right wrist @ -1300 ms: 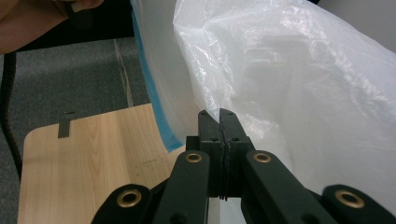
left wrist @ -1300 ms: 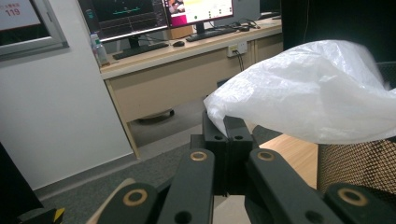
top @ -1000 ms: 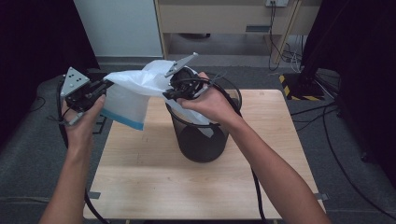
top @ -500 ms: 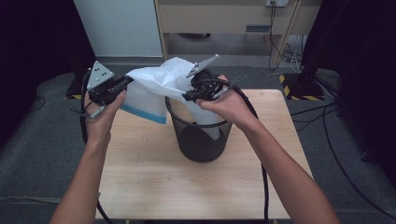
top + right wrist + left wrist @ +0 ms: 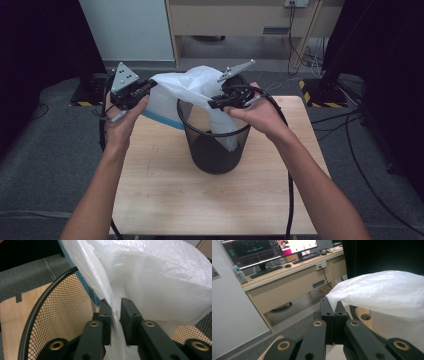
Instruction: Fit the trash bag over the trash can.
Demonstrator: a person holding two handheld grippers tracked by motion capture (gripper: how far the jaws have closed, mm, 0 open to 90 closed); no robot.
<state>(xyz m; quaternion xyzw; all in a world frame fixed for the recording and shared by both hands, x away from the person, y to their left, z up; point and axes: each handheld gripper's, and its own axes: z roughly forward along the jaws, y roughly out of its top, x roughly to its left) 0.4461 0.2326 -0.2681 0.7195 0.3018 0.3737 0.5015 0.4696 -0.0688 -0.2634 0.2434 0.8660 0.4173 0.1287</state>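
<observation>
- Bag (image 5: pixel 185 90), white plastic with a blue strip along one edge, hangs over the black mesh bin (image 5: pixel 216 150) at the centre of the high view; part of it already droops inside the bin, while most of it billows above the rim and off to the upper left.
- Your left gripper (image 5: pixel 134 94), at the left of the high view, has its jaws pressed together on a corner of the bag; in the left gripper view (image 5: pixel 334 312) the film comes out from between the two closed pads and spreads to the right.
- Your right gripper (image 5: pixel 220 102) sits just over the bin's far rim. Its jaws have just been opening: in the right gripper view (image 5: pixel 115 312) a fold of film runs through the gap, and the pads stand apart, no longer pinching it.
- Done so far, as I judge it: the bag is unfolded and brought over the bin.
- Left for you: spread the mouth, pull it down over the rim all round, and push the body into the bin.
</observation>
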